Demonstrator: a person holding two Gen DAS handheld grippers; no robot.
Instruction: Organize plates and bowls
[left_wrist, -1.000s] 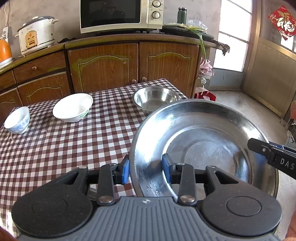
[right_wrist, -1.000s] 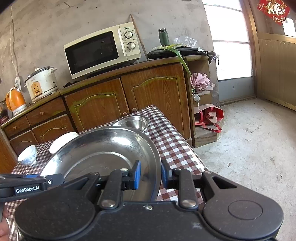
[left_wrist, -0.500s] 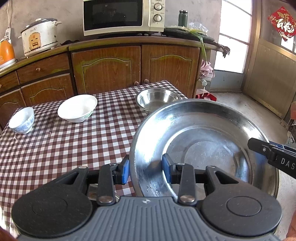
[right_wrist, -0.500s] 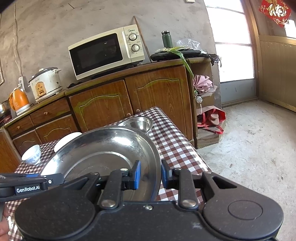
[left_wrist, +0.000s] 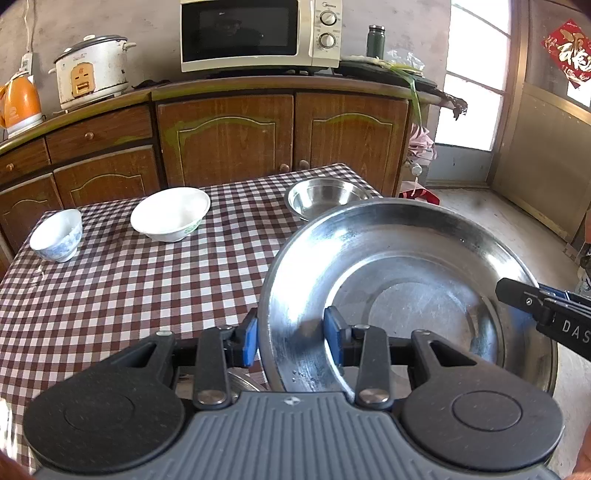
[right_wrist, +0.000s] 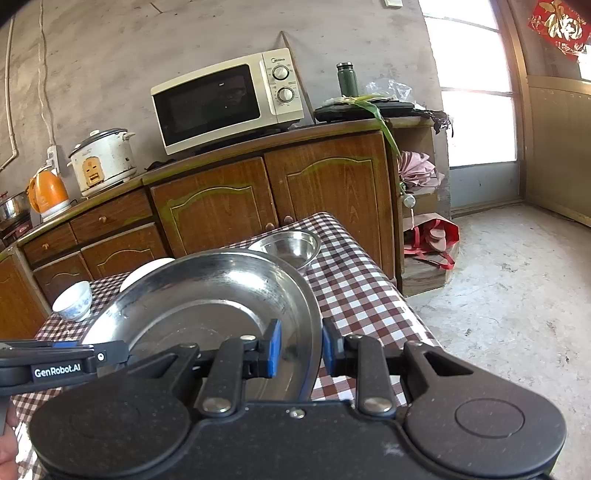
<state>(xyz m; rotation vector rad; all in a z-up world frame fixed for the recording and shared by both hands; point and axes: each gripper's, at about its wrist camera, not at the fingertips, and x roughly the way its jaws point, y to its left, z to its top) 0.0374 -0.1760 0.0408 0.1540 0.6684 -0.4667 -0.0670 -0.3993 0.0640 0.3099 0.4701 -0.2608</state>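
1. My wide round stainless steel plate (left_wrist: 424, 266) hides the near rim of the small steel bowl (left_wrist: 321, 195) behind it.
2. From my right tongs, the plate covers most of the white ceramic bowl (right_wrist: 147, 269); only a sliver shows.
3. Shiny metal under my left gripper (left_wrist: 291, 339), partly covered; can't tell what it is.
4. Red wall hanging (right_wrist: 557, 26) cut off at the frame edge.
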